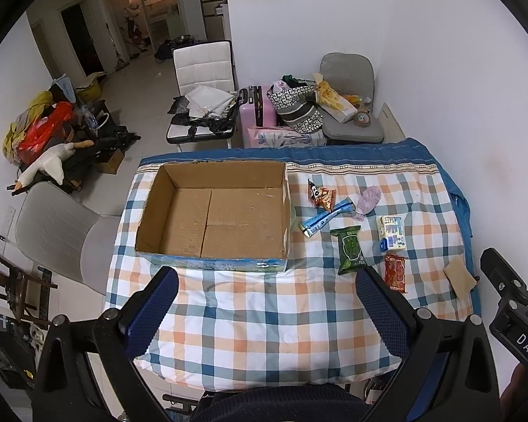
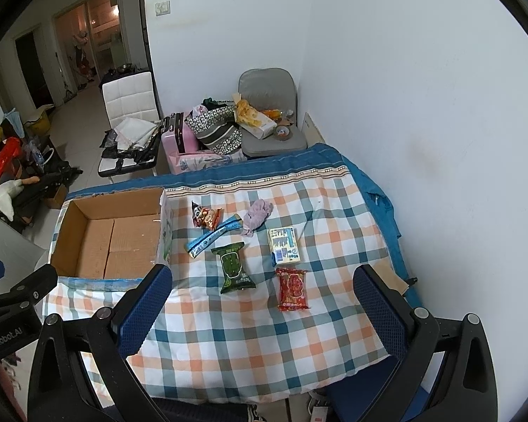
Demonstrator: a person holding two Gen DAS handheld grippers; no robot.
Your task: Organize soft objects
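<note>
Below, each label names one element of the scene.
Left tongs [image 1: 265, 281]: spread wide, pinching nothing, held above the near part of the checked cloth [image 1: 264, 316] on the table.
Right tongs [image 2: 262, 281]: likewise spread and empty, with the soft items lying just ahead of the fingertips.
Cardboard box [image 1: 214, 211]: open-topped, nothing visible inside, straight ahead of the left tongs and ahead-left of the right tongs.
Red packet [image 2: 293, 289]: nearest to the right tongs, between the two fingers in that view.
Green packet [image 2: 233, 267]: just left of the red packet, ahead of the right tongs.
White carton [image 2: 284, 250]: just beyond the red packet.
Blue stick pack [image 2: 213, 235]: beyond the green packet, lying diagonally, close to the box wall.
Orange snack bag [image 2: 206, 215]: farther out, touching the stick pack's far side.
Lilac cloth [image 2: 257, 215]: crumpled, farthest from the tongs, right of the snack bag.
</note>
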